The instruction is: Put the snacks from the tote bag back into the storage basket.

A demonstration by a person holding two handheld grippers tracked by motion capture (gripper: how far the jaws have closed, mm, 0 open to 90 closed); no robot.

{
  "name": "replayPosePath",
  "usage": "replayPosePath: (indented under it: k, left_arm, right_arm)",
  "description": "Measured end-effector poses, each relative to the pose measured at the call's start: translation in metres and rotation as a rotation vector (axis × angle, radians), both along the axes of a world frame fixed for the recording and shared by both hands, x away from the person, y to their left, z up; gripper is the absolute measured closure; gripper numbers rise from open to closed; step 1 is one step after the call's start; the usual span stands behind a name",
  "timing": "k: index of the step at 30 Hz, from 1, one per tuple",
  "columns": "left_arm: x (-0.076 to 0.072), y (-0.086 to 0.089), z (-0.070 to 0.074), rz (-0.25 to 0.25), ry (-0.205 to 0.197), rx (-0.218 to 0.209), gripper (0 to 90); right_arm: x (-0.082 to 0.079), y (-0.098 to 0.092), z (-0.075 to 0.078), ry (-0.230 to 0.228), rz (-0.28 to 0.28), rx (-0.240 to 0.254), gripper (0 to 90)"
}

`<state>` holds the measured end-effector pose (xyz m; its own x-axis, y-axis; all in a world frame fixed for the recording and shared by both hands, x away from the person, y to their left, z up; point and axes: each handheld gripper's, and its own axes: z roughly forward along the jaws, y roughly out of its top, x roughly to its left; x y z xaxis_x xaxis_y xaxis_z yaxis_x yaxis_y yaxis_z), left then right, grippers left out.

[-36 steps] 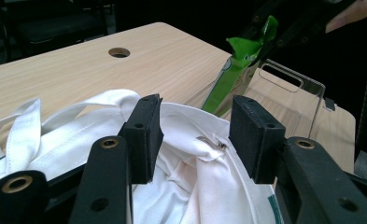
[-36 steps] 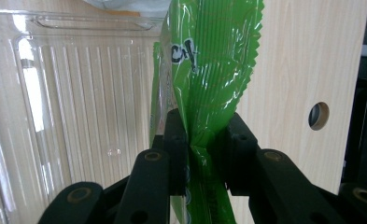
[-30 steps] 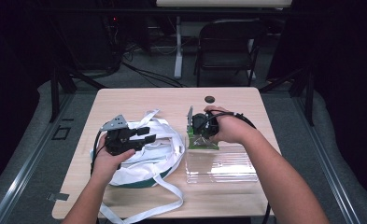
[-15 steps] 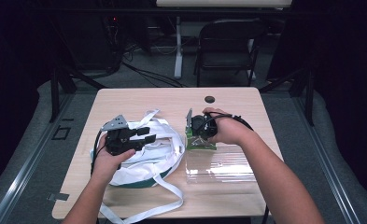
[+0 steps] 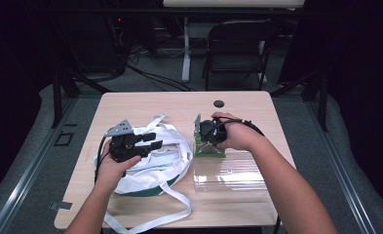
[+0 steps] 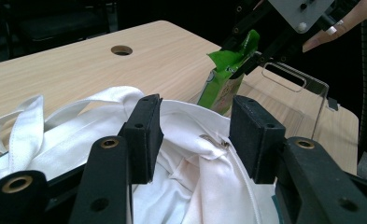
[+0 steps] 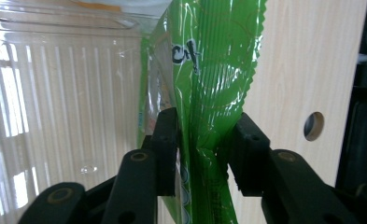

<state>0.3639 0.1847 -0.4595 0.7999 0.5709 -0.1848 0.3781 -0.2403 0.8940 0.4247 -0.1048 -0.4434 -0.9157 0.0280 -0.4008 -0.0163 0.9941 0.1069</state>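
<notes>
A white cloth bag (image 5: 165, 162) with long straps lies on the left half of the wooden table (image 5: 145, 105). My left gripper (image 5: 156, 140) hovers over it, open, and in the left gripper view the bag's rim (image 6: 209, 154) lies under the gap between the jaws (image 6: 195, 126). A green crinkled packet (image 5: 209, 149) stands upright at the near-left corner of a clear plastic box (image 5: 233, 171). My right gripper (image 5: 207, 141) points down and is shut on the packet (image 7: 214, 70), whose film is pinched between the pads (image 7: 167, 149).
A round cable hole (image 5: 219, 103) sits near the table's far edge. Behind the table stands a folding chair (image 5: 238, 44), with cables on the floor. One bag strap (image 5: 155, 219) trails toward the front edge. The clear box's ribbed wall (image 7: 55, 93) lies left of the packet.
My right gripper has drifted slightly left with the green packet in it. The left gripper stays open over the bag, almost unmoved.
</notes>
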Motion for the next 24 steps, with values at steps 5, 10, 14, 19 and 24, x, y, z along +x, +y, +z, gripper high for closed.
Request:
replayPosePath:
  k: [5,10,14,19,24]
  left_arm:
    - [-0.0001,0.0002,0.0001,0.002,0.001,-0.003,53.6]
    - [0.0000,0.0002,0.0002,0.003,0.001,-0.002,53.6]
    - [0.0002,0.0003,0.0002,0.004,0.000,-0.001,53.6]
    - [0.0002,0.0013,0.0007,0.008,0.001,-0.003,53.3]
    - [-0.0002,0.0017,0.0007,0.010,-0.004,-0.004,52.6]
  right_arm:
    - [0.0012,-0.0008,0.0007,-0.026,-0.008,0.008,60.4]
    - [0.0027,-0.0012,0.0023,-0.037,-0.019,0.027,52.8]
    - [0.0039,-0.0026,0.0043,-0.045,-0.037,0.043,48.4]
    - [0.0051,-0.0053,0.0070,-0.040,-0.062,0.070,44.6]
    - [0.0045,-0.0062,0.0082,-0.027,-0.075,0.088,41.5]
